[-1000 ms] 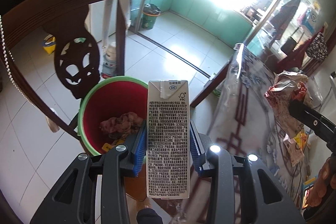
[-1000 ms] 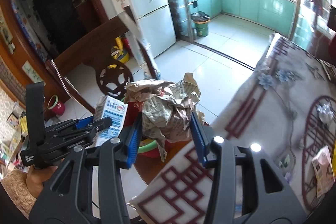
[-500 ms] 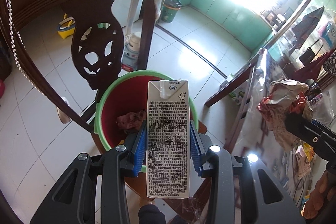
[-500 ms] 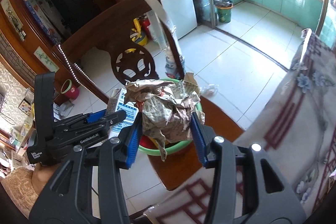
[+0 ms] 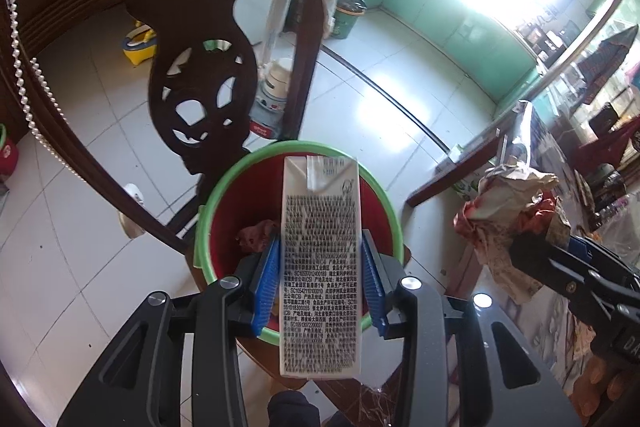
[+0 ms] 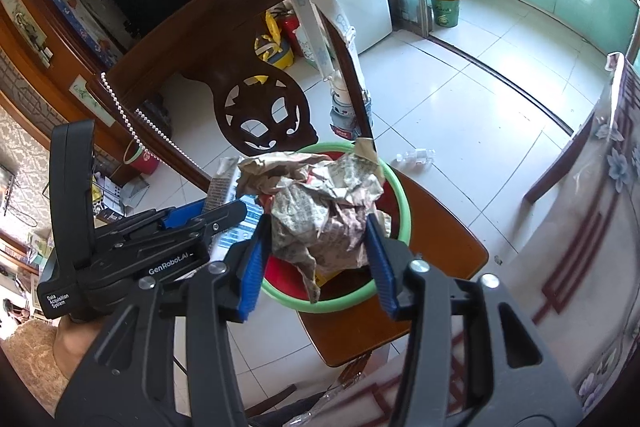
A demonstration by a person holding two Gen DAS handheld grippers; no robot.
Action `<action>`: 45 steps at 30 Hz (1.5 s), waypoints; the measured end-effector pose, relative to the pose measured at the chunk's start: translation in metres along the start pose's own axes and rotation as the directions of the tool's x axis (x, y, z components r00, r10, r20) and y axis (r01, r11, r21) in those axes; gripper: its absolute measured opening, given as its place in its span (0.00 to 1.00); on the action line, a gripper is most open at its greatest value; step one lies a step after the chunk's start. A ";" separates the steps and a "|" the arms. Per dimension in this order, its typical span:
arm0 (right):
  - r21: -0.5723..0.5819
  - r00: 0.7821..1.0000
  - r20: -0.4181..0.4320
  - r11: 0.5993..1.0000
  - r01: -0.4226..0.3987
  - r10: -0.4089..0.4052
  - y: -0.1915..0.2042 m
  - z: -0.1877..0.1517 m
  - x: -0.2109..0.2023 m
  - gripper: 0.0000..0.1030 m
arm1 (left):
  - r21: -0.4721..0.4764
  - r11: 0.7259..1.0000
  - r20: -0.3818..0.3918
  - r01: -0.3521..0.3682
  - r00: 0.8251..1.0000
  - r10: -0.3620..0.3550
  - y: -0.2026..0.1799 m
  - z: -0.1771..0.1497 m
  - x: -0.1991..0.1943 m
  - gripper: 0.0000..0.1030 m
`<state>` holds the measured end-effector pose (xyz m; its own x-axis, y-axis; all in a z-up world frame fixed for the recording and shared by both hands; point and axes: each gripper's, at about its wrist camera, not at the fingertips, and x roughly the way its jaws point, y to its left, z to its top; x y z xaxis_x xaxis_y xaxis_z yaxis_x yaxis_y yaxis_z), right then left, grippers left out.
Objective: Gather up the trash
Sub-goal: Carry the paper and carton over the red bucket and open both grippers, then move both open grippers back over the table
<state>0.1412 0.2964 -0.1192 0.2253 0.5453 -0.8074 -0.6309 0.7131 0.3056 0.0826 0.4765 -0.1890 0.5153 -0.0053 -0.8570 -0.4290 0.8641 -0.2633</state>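
A white milk carton [image 5: 320, 267] stands upright between the blue pads of my left gripper [image 5: 319, 237], directly over a red bin with a green rim [image 5: 224, 195]. The jaws are opening; thin gaps show on both sides of the carton, which looks blurred. My right gripper [image 6: 317, 223] holds a wad of crumpled paper [image 6: 320, 203] above the same bin [image 6: 400, 203]. Its jaws are opening too, and the pads still touch the wad. The left gripper [image 6: 224, 215] with the carton [image 6: 240, 231] sits just left of the wad. Some scraps lie in the bin.
The bin stands on a wooden chair seat [image 6: 440, 251] in front of the carved dark chair back [image 5: 200, 107]. A table with a patterned cloth [image 6: 580, 227] lies to the right. A green kitchen bin [image 6: 444, 3] stands far off on the tiled floor.
Both grippers have moved in over the red bin and lowered toward it. The left pads have parted from the carton, and the right pads stand slightly wider.
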 end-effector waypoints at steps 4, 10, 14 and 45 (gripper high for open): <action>-0.001 1.000 -0.002 1.000 0.001 -0.001 -0.002 0.003 0.005 0.56 | -0.053 0.999 0.035 -0.005 0.999 0.007 0.005 0.002 -0.005 0.73; 0.014 1.000 0.008 1.000 -0.008 0.008 -0.008 -0.002 -0.005 0.56 | -0.038 0.999 0.045 -0.008 0.999 0.009 0.002 0.002 -0.011 0.73; 0.017 1.000 0.029 1.000 0.001 -0.001 -0.010 -0.005 -0.017 0.56 | 0.011 1.000 0.040 0.001 0.999 -0.001 -0.012 -0.001 -0.013 0.73; 0.444 0.932 0.098 0.853 0.274 -0.350 -0.214 -0.207 -0.223 0.62 | 0.338 0.913 -0.078 0.229 0.973 -0.216 -0.246 -0.110 -0.036 0.73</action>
<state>0.0725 -0.0686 -0.1092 0.5035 0.3012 -0.8098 -0.1465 0.9535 0.2635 0.0879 0.2083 -0.1422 0.5364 -0.2308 -0.8118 -0.0230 0.9575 -0.2874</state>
